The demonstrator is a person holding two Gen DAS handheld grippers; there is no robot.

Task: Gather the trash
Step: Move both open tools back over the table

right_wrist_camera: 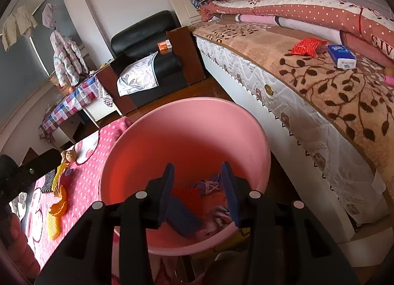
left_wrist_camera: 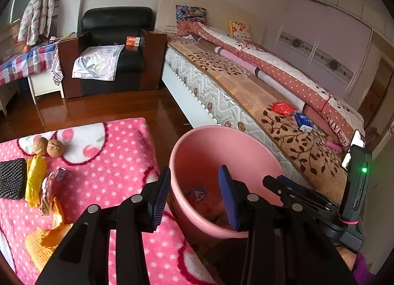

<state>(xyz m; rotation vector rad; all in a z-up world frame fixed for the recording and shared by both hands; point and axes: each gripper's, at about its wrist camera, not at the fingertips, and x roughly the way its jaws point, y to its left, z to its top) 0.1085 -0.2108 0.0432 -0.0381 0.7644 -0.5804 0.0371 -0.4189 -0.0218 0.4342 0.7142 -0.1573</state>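
Left wrist view: left gripper (left_wrist_camera: 194, 195) has its fingers spread, nothing between them, over the near rim of one pink bin (left_wrist_camera: 197, 147). Left of it, the pink worktop (left_wrist_camera: 118, 162) carries two walnuts (left_wrist_camera: 48, 147), one yellow wrapper (left_wrist_camera: 35, 179) and one black knit pad (left_wrist_camera: 12, 178).

Right wrist view: right gripper (right_wrist_camera: 199, 194) fingers spread too, empty, above the bin's scraps (right_wrist_camera: 192, 198) (several, can't count). Bed at right: one red packet (right_wrist_camera: 306, 46), one blue tissue pack (right_wrist_camera: 341, 56).

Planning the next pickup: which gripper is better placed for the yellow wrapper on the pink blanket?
Left, probably. The left gripper hangs open at the bin's blanket-side rim, near the yellow wrapper; the right gripper is over the bin's middle.
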